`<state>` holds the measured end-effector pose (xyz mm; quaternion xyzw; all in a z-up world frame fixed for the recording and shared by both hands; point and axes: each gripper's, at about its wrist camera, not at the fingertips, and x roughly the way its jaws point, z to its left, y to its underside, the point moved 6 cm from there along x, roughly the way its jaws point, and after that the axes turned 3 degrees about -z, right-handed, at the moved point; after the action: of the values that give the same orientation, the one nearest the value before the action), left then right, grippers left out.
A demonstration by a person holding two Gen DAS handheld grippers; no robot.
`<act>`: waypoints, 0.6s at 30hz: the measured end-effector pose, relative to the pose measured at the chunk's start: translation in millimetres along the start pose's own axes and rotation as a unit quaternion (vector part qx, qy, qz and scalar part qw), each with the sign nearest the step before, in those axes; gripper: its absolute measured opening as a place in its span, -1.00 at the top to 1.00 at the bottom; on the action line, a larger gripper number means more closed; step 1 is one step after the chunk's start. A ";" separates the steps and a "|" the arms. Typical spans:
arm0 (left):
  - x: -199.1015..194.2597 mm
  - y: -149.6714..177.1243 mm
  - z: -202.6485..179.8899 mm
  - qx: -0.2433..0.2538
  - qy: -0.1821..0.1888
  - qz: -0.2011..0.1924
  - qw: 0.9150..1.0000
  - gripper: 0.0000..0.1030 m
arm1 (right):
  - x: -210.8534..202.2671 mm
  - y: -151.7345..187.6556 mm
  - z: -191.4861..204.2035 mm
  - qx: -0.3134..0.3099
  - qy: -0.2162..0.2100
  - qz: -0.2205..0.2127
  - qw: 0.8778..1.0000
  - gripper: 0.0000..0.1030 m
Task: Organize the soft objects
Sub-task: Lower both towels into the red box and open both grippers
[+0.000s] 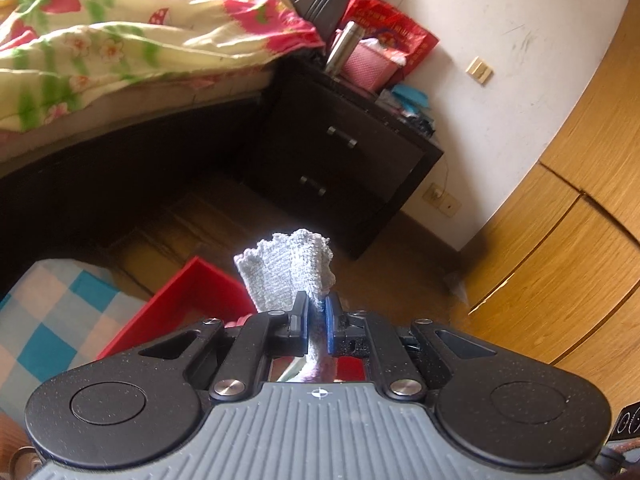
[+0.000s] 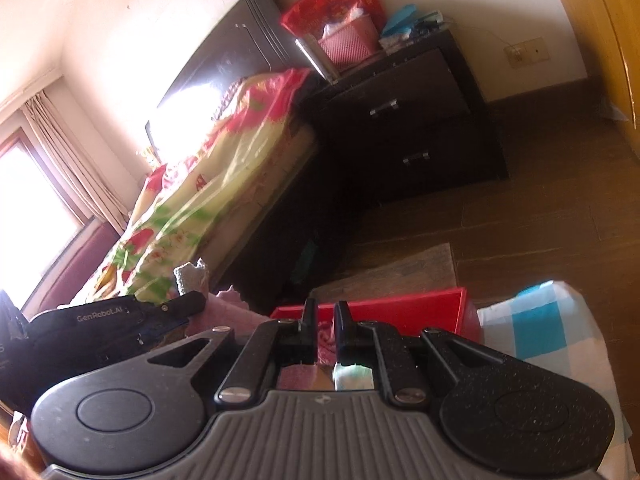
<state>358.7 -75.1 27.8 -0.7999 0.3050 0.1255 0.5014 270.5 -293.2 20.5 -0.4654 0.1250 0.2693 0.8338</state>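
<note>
My left gripper [image 1: 316, 320] is shut on a grey-white knitted cloth [image 1: 290, 270], which sticks up past the fingertips above a red bin [image 1: 176, 300]. In the right wrist view the left gripper's body [image 2: 108, 320] sits at the left with the cloth's tip [image 2: 190, 274] above it. My right gripper [image 2: 326, 326] has its jaws close together with a narrow gap; pink fabric [image 2: 326, 340] shows in the gap, and I cannot tell whether it is gripped. The red bin [image 2: 400, 310] lies just beyond the right fingertips. More pink cloth [image 2: 232, 312] lies left of it.
A bed with a floral quilt [image 1: 120, 52] lies to the left. A dark nightstand [image 1: 340, 152] with a pink basket [image 1: 366, 66] stands beside it. A blue-checked cloth [image 1: 52, 320] covers a surface by the bin. Wooden wardrobe doors [image 1: 560, 240] stand at the right.
</note>
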 end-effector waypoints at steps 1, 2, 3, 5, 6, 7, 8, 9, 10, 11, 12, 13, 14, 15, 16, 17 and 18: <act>1.9 1.5 0.5 0.001 -0.003 0.004 1.000 0.89 | 4.3 4.2 0.7 -0.003 0.003 0.008 1.000 1.00; 2.2 2.8 -0.2 0.003 -0.004 0.007 1.000 0.85 | 7.6 7.8 1.7 -0.005 0.003 0.015 1.000 1.00; 1.7 3.3 -0.4 0.003 -0.006 0.009 1.000 0.62 | 9.4 10.4 2.8 -0.007 0.002 0.020 1.000 1.00; -0.2 3.0 -1.4 0.003 -0.009 0.007 1.000 0.13 | 10.0 13.9 5.9 -0.013 0.002 0.026 1.000 1.00; -1.4 2.3 -2.1 0.005 -0.013 0.002 1.000 0.03 | 9.2 14.6 7.6 -0.016 0.001 0.026 1.000 1.00; -2.2 2.1 -3.4 0.010 -0.017 0.000 1.000 0.04 | 7.8 14.7 9.3 -0.017 0.000 0.026 1.000 1.00; -2.7 2.6 -4.0 0.014 -0.023 0.002 1.000 0.04 | 6.5 14.8 10.7 -0.018 -0.001 0.026 0.999 1.00; -1.3 2.3 -5.1 0.016 -0.026 0.004 1.000 0.03 | 5.4 15.0 11.7 -0.020 -0.001 0.026 0.999 1.00; -2.0 3.4 -4.9 0.016 -0.027 0.006 0.999 0.03 | 4.6 15.1 12.5 -0.020 -0.001 0.026 0.999 1.00; -2.3 4.6 -5.1 0.018 -0.027 0.010 0.999 0.00 | 4.2 15.0 14.3 -0.021 0.000 0.026 0.999 1.00; -2.8 6.9 -5.9 0.024 -0.028 0.018 0.999 -0.10 | 3.8 15.5 15.9 -0.024 0.000 0.027 0.999 1.00; -3.6 9.3 -6.3 0.031 -0.032 0.026 0.999 -0.17 | 4.3 16.9 17.6 -0.030 0.001 0.033 0.999 1.00; -5.5 11.6 -6.2 0.037 -0.038 0.032 0.998 -0.26 | 4.5 18.6 19.3 -0.036 0.003 0.040 0.999 1.00; -8.9 14.4 -7.3 0.046 -0.045 0.034 0.997 -0.26 | 3.6 19.9 20.9 -0.039 0.006 0.042 0.998 1.00; -12.2 17.9 -8.7 0.056 -0.049 0.038 0.996 -0.26 | 2.0 21.3 22.7 -0.042 0.007 0.044 0.998 1.00; -15.6 20.8 -10.5 0.065 -0.054 0.042 0.996 -0.26 | 0.1 23.0 25.0 -0.048 0.009 0.049 0.998 1.00; -19.4 24.4 -12.2 0.073 -0.058 0.047 0.995 -0.28 | -2.9 24.2 26.7 -0.048 0.010 0.052 0.997 1.00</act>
<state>327.3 -86.5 25.6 -0.7374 0.3209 0.1724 0.5688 253.3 -261.4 19.0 -0.5007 0.1439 0.3130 0.7941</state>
